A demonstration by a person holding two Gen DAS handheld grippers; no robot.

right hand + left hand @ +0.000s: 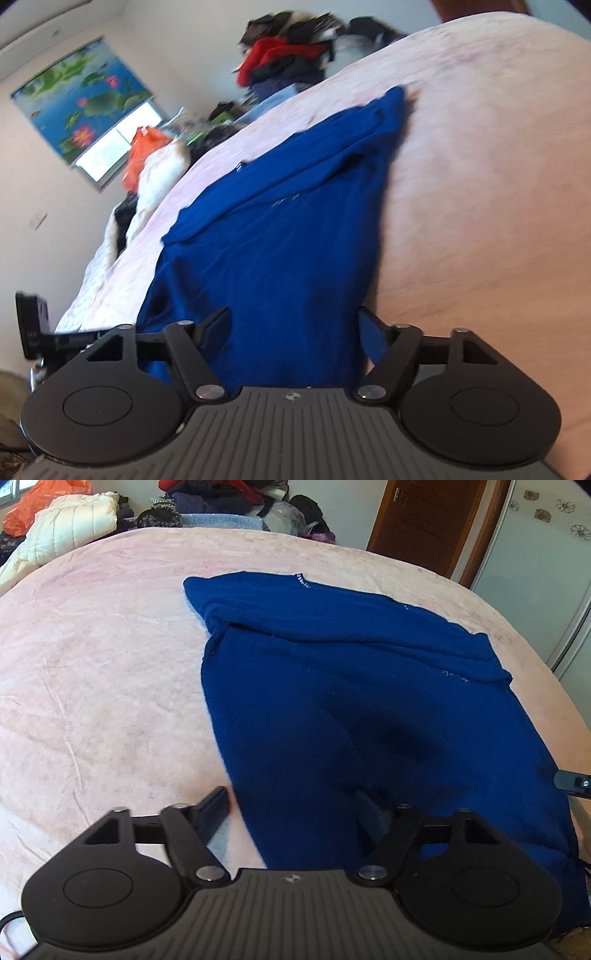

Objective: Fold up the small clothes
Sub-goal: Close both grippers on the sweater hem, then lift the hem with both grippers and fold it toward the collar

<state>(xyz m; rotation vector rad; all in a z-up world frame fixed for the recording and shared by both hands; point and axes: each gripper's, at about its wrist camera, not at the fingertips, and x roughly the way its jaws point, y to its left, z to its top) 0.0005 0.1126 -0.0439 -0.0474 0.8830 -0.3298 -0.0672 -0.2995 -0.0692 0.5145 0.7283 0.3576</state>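
Both tongs stood apart: left tongs (291, 805) straddled the near left edge of the blue garment (369, 686), right tongs (295, 325) its near hem. It lay ahead, spread on the pink bed (92, 657), soft, limp and light-looking; pinching the near corners seemed best.

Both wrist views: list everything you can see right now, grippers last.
blue garment: one, partly folded, flat on the bed.
pink blanket: one, covering the bed.
clothes pile: one heap, mixed dark and red, beyond the far edge.
white padded jacket: one, far left.
orange bag: one, beside the jacket.
wooden door: one, brown, far right.
lotus blind: one, blue-green, over the window.
left gripper: black, jaws apart at the garment's near left edge.
right gripper: black, jaws apart astride the near right edge.
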